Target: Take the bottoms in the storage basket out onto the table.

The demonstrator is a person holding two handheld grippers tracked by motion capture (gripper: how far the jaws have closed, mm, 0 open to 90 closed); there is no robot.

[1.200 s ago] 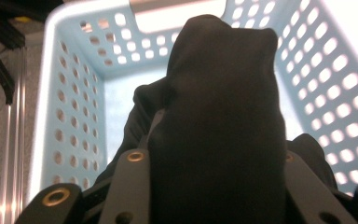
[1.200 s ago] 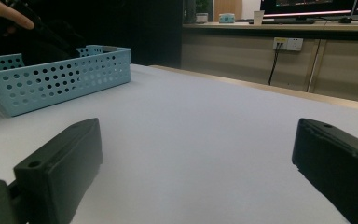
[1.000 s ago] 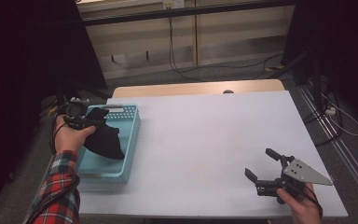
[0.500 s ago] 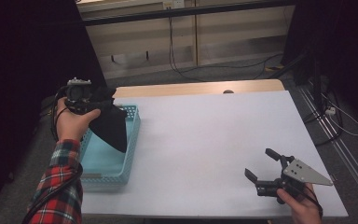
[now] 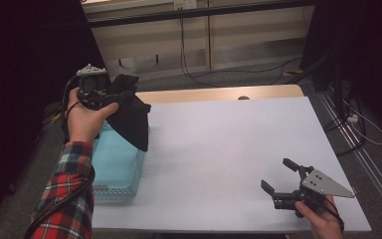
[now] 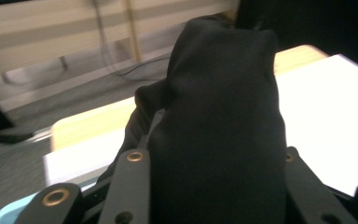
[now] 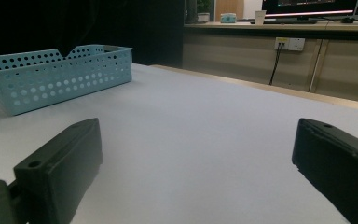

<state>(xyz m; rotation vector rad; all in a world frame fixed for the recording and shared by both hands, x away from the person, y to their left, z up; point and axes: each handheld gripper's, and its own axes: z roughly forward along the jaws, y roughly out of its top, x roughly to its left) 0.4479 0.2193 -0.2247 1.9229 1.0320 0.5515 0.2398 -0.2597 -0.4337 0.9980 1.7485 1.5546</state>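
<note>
A black cloth point(image 5: 132, 117) hangs in the air over the far right corner of a light blue perforated basket point(image 5: 114, 164). My left gripper point(image 5: 104, 92) is shut on the cloth's top, held up by a hand in a red plaid sleeve. In the left gripper view the bunched cloth point(image 6: 219, 116) sits between both fingers point(image 6: 130, 186) and hides what lies beyond them. My right gripper point(image 5: 276, 173) rests low over the white table point(image 5: 229, 139) near its front right corner, jaws wide apart with nothing between them. In the right gripper view the right gripper point(image 7: 196, 154) faces the basket point(image 7: 60, 77).
The basket stands at the table's left edge. A wooden strip point(image 5: 219, 93) runs along the table's far edge. Behind it lie cables on the floor and low cabinets. A rail point(image 5: 348, 134) runs beside the table on the right.
My left hand has risen and drawn the black cloth up out of the basket, so it now hangs free above the basket's far corner. The right gripper has stayed put.
</note>
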